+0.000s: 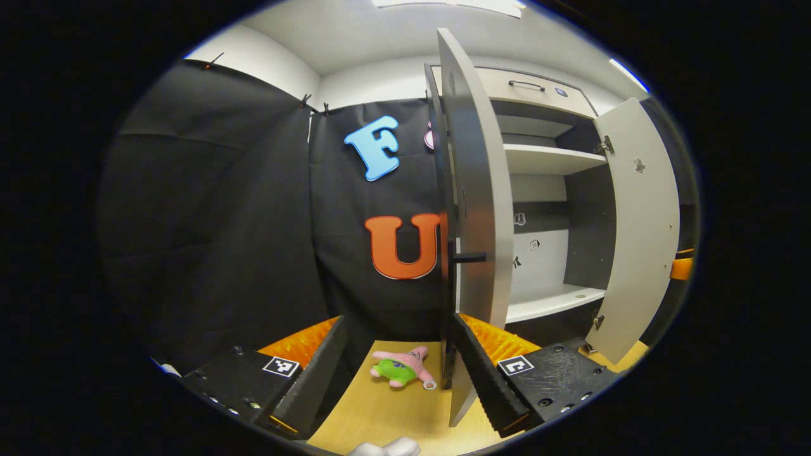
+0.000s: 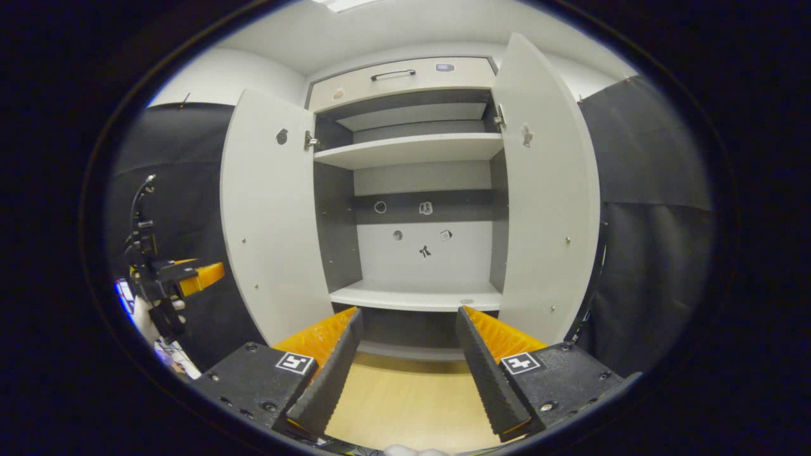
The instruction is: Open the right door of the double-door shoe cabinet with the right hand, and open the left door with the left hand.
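Note:
The shoe cabinet [image 2: 415,149] stands with both doors swung open, showing bare shelves. In the left gripper view the left door [image 1: 478,190] is seen edge-on, its black handle [image 1: 470,258] sticking out. The door's lower edge reaches down beside the inner side of one finger of my left gripper [image 1: 399,320], which is open and not pressing on it. The right door [image 1: 640,228] hangs open farther off. In the right gripper view my right gripper [image 2: 408,311] is open in front of the cabinet, between the left door [image 2: 272,215] and the right door [image 2: 545,190], touching neither.
A pink and green plush toy [image 1: 400,369] lies on the wooden floor [image 1: 380,411] beside the left door. A drawer [image 2: 399,79] with a handle tops the cabinet. The left gripper [image 2: 168,282] and the hand holding it are at the left of the right gripper view.

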{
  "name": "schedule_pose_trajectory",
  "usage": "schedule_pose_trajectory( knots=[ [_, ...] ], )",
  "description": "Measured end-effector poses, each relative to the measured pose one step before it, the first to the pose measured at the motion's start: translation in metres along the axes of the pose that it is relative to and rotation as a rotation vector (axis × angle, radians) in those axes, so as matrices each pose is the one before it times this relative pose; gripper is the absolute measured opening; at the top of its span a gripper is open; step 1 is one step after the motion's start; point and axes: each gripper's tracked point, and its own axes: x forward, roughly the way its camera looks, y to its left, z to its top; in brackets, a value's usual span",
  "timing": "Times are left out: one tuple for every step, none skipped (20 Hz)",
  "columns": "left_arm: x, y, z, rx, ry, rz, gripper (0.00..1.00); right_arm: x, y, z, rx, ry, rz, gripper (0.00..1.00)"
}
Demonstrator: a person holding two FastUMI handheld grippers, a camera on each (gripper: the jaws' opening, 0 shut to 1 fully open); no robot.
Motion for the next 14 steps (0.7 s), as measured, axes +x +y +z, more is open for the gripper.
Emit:
schedule_pose_trajectory(
  knots=[
    [-0.00599, -0.00391, 0.00713, 0.00611, -0.00629, 0.01220, 0.98, 0.00015, -0.00348, 0.00184, -0.00065, -0.00627, -0.00716, 0.93],
    [-0.00712, -0.00743, 0.00808, -0.00520, -0.00705, 0.00753, 0.98, -0.00034, -0.00442, 0.00144, 0.00031, -0.00551, -0.01158, 0.93],
    [-0.00664, -0.01261, 0.00541, -0.00706, -0.00713, -0.01031, 0.97, 0.00094, -0.00537, 0.00166, -0.00231, -0.00561, -0.01463, 0.92],
    [-0.00488, -0.01435, 0.00458, -0.01151, -0.00395, -0.01752, 0.98, -0.00017, -0.00406, 0.00081, -0.00120, 0.00175, -0.00964, 0.98],
    [-0.00220, -0.01132, 0.00298, -0.01756, 0.00006, -0.00263, 0.98, 0.00136, -0.00124, 0.00050, 0.00228, -0.00313, -0.00225, 0.96],
    [-0.00165, -0.01430, -0.00016, -0.01123, 0.00055, -0.00866, 0.98, 0.00029, -0.00257, 0.00115, -0.00126, -0.00423, -0.00840, 0.98],
    [-0.00126, -0.01414, -0.00065, 0.00209, -0.00354, -0.01010, 0.98, 0.00128, -0.00403, -0.00119, -0.00449, 0.00073, -0.01498, 0.98],
    [0.00010, -0.01378, -0.00342, 0.00940, 0.00106, -0.01007, 0.98, 0.00019, -0.00379, -0.00014, -0.00402, -0.00158, -0.01443, 0.97],
    [-0.00034, -0.01414, -0.00462, 0.00719, 0.00585, -0.01259, 0.98, 0.00104, -0.00362, -0.00020, -0.00562, -0.00258, -0.01558, 0.97],
    [0.00012, -0.01375, -0.00230, 0.00508, -0.00262, -0.01781, 0.98, -0.00141, -0.00157, -0.00085, -0.00193, -0.00086, -0.00365, 0.99],
    [-0.00012, -0.01337, -0.00330, 0.00488, 0.00601, -0.01632, 0.98, 0.00026, -0.00070, 0.00006, 0.00074, -0.00471, -0.00416, 0.99],
    [0.00015, -0.01198, -0.00337, 0.00780, 0.00507, -0.02361, 0.96, -0.00069, -0.00262, 0.00041, -0.00314, -0.00267, -0.00873, 0.98],
    [-0.00090, -0.00838, -0.00387, 0.00133, 0.00339, -0.01399, 0.96, 0.00140, -0.00363, -0.00010, -0.00508, -0.00268, -0.01142, 0.99],
    [0.00117, -0.00666, -0.00425, -0.00103, 0.00648, -0.01199, 0.96, 0.00033, -0.00295, -0.00022, -0.00633, -0.00013, -0.00959, 0.97]
  ],
)
